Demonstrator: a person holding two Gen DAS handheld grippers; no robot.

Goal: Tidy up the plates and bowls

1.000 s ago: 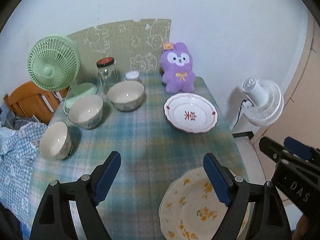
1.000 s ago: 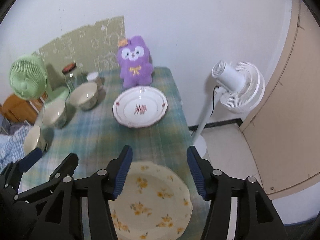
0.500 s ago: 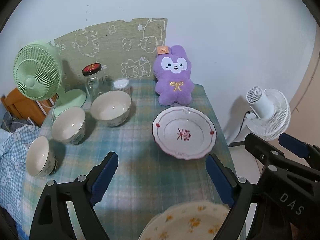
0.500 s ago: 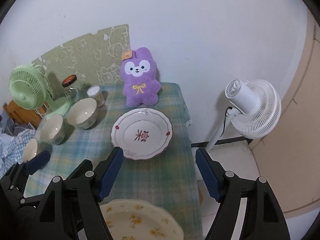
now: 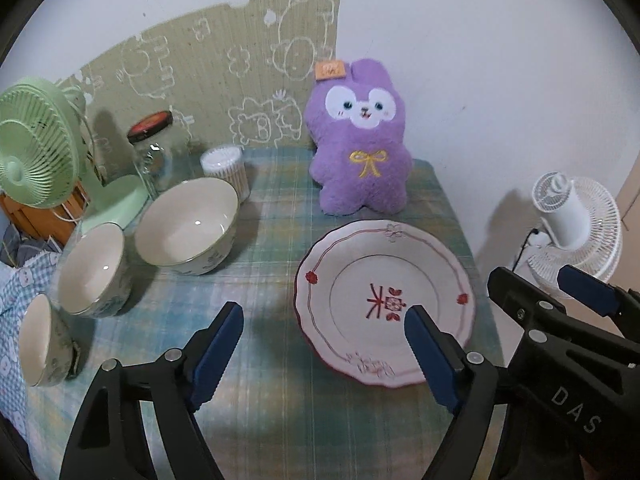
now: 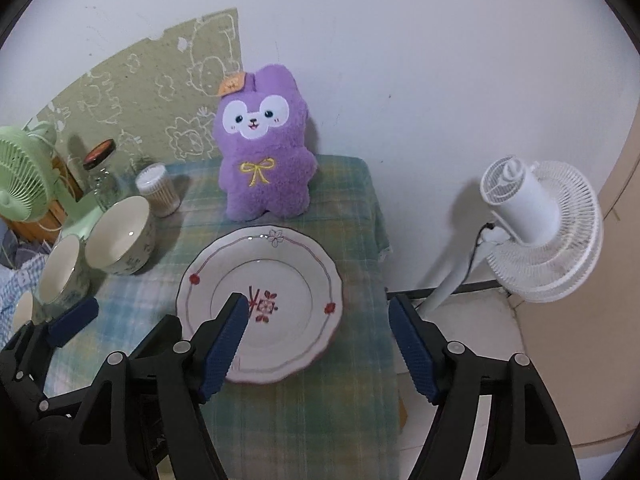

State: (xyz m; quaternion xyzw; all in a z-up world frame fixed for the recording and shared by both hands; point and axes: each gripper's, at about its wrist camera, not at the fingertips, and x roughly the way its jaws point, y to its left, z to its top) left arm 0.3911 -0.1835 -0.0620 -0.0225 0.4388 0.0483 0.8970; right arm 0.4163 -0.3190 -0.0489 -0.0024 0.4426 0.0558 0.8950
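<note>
plate [image 5: 384,300]: red-trimmed, glazed, flat on the checked tabletop [image 5: 272,248] in front of the purple plush rabbit [image 5: 362,144]; likely stiff, slick, chippable
hold: probably the scalloped rim, one pad under the lip
bowls [image 5: 188,226]: three in a row left of the plate, apart
left gripper [image 5: 322,352]: jaws spread, closing, empty
right gripper [image 6: 316,340]: jaws spread, closing, empty, over the plate's near edge

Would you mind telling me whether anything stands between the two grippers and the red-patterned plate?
Nothing visible does. The red-patterned plate lies bare on the checked cloth, just ahead of the left gripper and right gripper; the purple plush sits beyond it.
</note>
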